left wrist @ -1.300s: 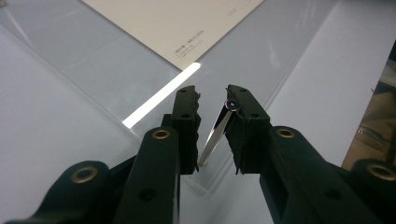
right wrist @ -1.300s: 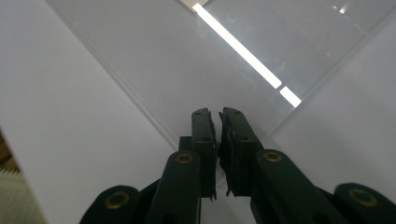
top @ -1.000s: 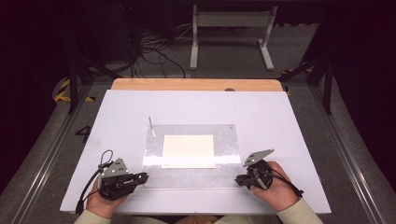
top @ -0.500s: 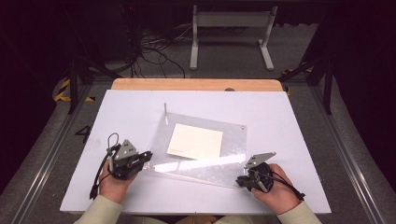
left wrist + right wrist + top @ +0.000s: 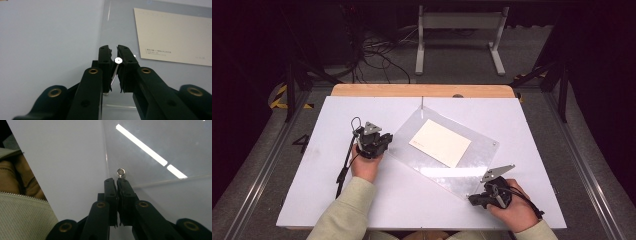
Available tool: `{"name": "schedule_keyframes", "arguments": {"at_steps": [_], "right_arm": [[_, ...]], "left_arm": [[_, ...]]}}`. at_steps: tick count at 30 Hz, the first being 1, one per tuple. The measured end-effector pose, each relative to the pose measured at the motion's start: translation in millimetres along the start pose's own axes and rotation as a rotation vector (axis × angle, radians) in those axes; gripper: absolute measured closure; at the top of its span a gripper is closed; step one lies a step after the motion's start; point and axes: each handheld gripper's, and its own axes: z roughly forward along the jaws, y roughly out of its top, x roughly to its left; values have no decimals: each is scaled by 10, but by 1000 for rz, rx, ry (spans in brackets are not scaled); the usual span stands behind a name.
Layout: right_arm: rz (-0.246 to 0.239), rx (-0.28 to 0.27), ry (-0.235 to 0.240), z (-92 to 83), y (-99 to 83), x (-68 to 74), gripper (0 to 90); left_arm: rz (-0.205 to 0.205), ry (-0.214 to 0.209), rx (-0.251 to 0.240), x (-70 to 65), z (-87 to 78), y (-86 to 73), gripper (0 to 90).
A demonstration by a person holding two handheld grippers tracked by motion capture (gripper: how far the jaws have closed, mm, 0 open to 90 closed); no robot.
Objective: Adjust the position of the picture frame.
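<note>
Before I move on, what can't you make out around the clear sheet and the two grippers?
- Small print on the cream card: too small and blurred, left gripper view.
- Contact between the right gripper and the clear acrylic sheet: hidden between the closed fingers.
- Sheet's near corner, high view: covered by the right gripper.
- Thin metal pin between the left gripper's fingers: lower end hidden.

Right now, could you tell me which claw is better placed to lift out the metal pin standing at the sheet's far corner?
Left, probably. The left claw sits at the clear sheet's left corner, closer to that pin. The right claw is at the near corner, farthest from it.
</note>
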Motion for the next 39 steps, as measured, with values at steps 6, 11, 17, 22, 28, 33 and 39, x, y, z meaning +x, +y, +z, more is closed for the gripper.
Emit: {"name": "schedule_keyframes", "arguments": {"at_steps": [6, 11, 17, 22, 28, 33, 39], "right_arm": [[68, -221, -110, -391, 178, -400, 886], [130, -263, -249, -523, 413, -901, 897], [192, -228, -336, -398, 614, -1363, 898], [244, -158, -406, -262, 654, -1711, 900], [253, -107, -406, -178, 655, -1811, 900], [271, -95, -401, -150, 636, -1832, 900], [275, -69, -356, -163, 597, -1738, 900]], "left_arm": [[81, -17, -52, -35, -354, -57, 644], [125, -78, -93, -96, -646, -139, 593], [144, -111, -91, -118, -837, -253, 561], [140, -124, -66, -91, -951, -385, 560], [143, -124, -57, -26, -1004, -454, 547], [148, -124, -56, -27, -1037, -489, 541], [139, -127, -55, 8, -1063, -520, 541]]}}
